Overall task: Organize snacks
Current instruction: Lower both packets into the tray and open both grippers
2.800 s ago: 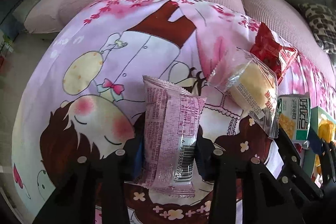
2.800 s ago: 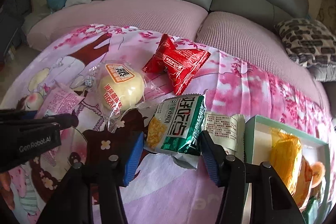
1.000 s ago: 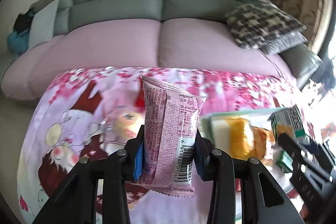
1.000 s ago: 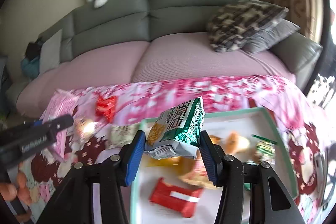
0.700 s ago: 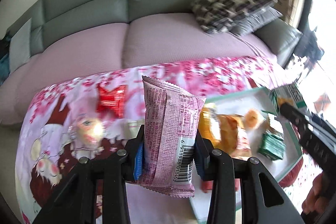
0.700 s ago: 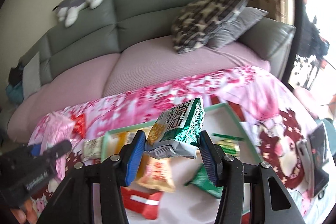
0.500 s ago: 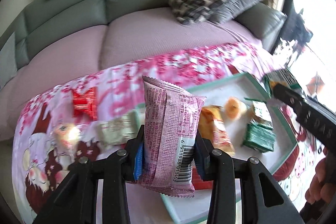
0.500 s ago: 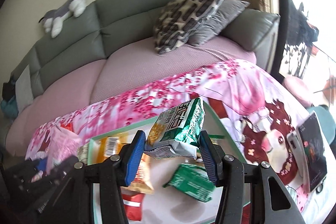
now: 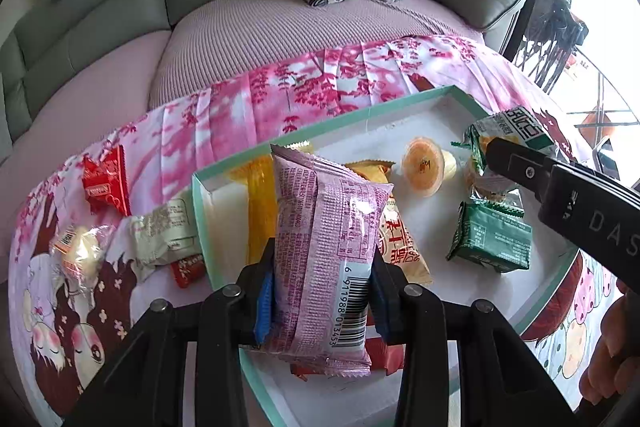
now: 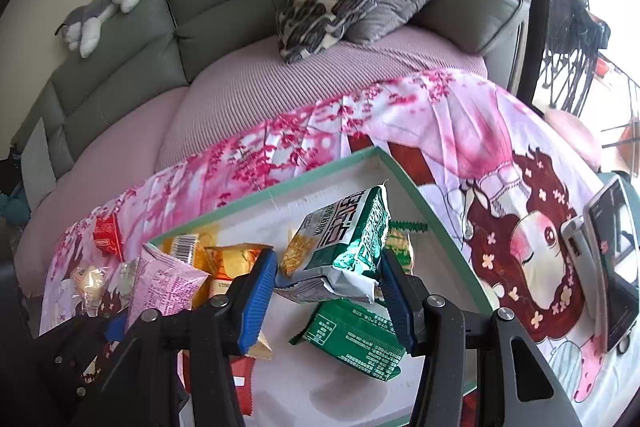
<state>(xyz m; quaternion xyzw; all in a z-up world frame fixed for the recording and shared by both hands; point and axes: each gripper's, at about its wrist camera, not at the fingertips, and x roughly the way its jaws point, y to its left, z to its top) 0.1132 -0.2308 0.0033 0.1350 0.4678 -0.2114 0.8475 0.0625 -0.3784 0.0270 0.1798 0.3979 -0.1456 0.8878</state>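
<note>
Sofa cushions and a pink cartoon sheet fill the left wrist view. Left fingers (image 9: 320, 301) pinch a pink packet (image 9: 326, 259) upright over the tray (image 9: 280, 141), poised for dropping among snacks beyond the tips; a red packet (image 9: 106, 187) waits far left.

Right wrist view: right fingers (image 10: 328, 293) clamp a green bag (image 10: 338, 245) above the tray (image 10: 264, 193), a green packet (image 10: 356, 341) lying directly beneath.

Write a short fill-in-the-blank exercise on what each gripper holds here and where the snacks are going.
1. The left gripper is shut on a ____ packet.
2. The right gripper grips a packet coloured green and ____.
3. Both packets hang above the ____-rimmed tray.
4. A ____ wrapper lies on the cloth outside the tray.

Missing words: pink; white; green; red
</note>
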